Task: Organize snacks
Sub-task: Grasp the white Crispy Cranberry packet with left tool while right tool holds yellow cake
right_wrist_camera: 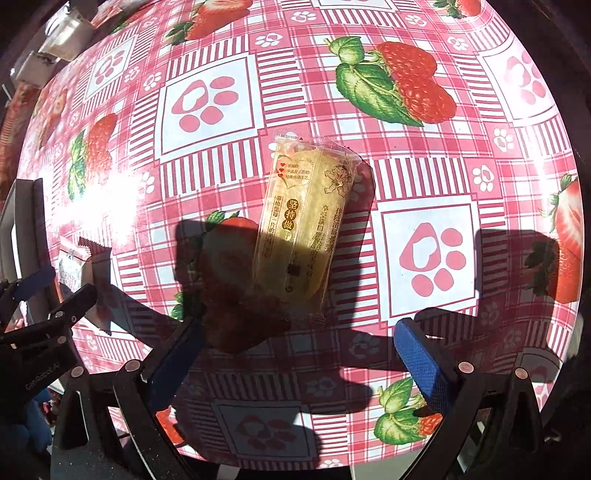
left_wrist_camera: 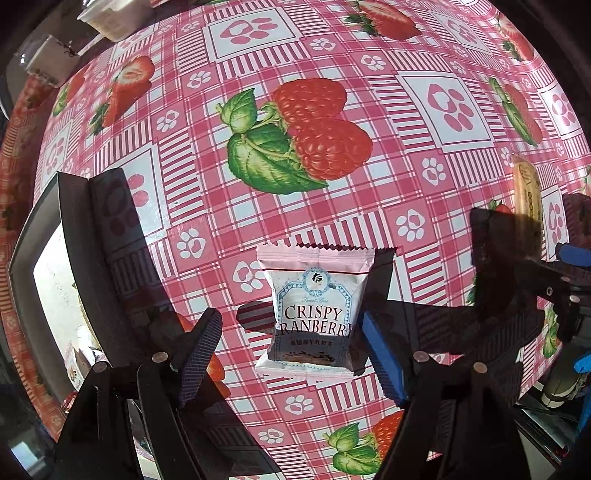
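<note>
Now 2 wrapped snacks lie on the tabletop (left_wrist_camera: 369, 206), which wears a pink checked cloth printed with strawberries and paw prints. 1 is a small pink-and-white cranberry packet (left_wrist_camera: 314, 314) with "CRISPY CRANBERRY" on its front; the other is a long clear-wrapped yellow biscuit pack (right_wrist_camera: 303, 229) with gold lettering.

There are 2 tongs, each with 2 blue-padded fingers. The left tongs (left_wrist_camera: 291, 350) stand wide, and the cranberry packet lies flat on the cloth between the fingers, its lower half level with the pads (left_wrist_camera: 384, 354); a strip of cloth shows on either side, so neither pad presses it. The right tongs (right_wrist_camera: 299, 354) are also spread wide and grip nothing; the biscuit pack lies just ahead of the fingertips, slightly tilted, its near end in their shadow and close to the left pad (right_wrist_camera: 173, 358), though I cannot tell whether it touches.

Seen from the right tongs, the cranberry packet and the left tongs sit off to the left side. To the left of the left tongs stands 1 dark-rimmed box (left_wrist_camera: 48, 251) with a white inside. Far ahead and left, at the tabletop's edge, are 2 pale containers (left_wrist_camera: 114, 18).
</note>
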The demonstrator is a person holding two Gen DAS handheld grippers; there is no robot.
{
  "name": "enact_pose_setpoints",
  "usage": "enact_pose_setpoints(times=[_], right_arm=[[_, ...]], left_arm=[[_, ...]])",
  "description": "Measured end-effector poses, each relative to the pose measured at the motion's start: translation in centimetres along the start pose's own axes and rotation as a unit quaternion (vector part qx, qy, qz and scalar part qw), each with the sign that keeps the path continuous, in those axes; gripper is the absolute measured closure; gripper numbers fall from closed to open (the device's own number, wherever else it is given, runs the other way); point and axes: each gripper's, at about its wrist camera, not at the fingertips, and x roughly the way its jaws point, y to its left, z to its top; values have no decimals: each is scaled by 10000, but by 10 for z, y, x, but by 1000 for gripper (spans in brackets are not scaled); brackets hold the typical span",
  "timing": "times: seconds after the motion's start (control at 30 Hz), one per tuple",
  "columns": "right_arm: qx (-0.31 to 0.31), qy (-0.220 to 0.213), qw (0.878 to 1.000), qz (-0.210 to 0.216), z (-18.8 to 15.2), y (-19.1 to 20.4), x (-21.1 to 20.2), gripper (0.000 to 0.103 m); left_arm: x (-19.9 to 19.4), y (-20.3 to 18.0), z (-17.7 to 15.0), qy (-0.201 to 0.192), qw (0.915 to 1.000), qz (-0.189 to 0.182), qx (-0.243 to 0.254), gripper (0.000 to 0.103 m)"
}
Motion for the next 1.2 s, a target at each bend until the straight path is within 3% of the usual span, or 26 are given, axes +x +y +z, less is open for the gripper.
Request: enact_pose_setpoints(times=[0.17, 0.3, 0.37, 0.73, 1.03, 1.1, 1.17, 1.2], right_arm=[[372, 105, 9992, 51, 29, -5, 6, 0], [272, 265, 9992, -156, 42, 0, 13, 0], [281, 266, 9991, -184, 42, 1, 13, 0], [309, 126, 9993, -161, 38, 1, 10, 0], [208, 380, 9989, -186, 47, 2, 14, 0], [64, 321, 9992, -219, 48, 7, 12, 7], [-65, 232, 9994, -228, 47, 12, 7, 19], [-141, 181, 9995, -236, 46, 15, 4, 31]], left_arm=[[11, 3, -4, 55, 9998, -93, -146, 17], [25, 11, -2, 240, 9992, -156, -296, 0], [30, 24, -3, 261, 9982, -317, -435, 0], [28, 30, -1, 98, 9982, -291, -516, 0], [15, 24, -5, 224, 9978, -257, -569, 0], [15, 23, -2, 250, 9978, -271, -550, 4], [10, 17, -2, 212, 9984, -274, -455, 11], [6, 13, -2, 178, 9988, -267, -378, 17]])
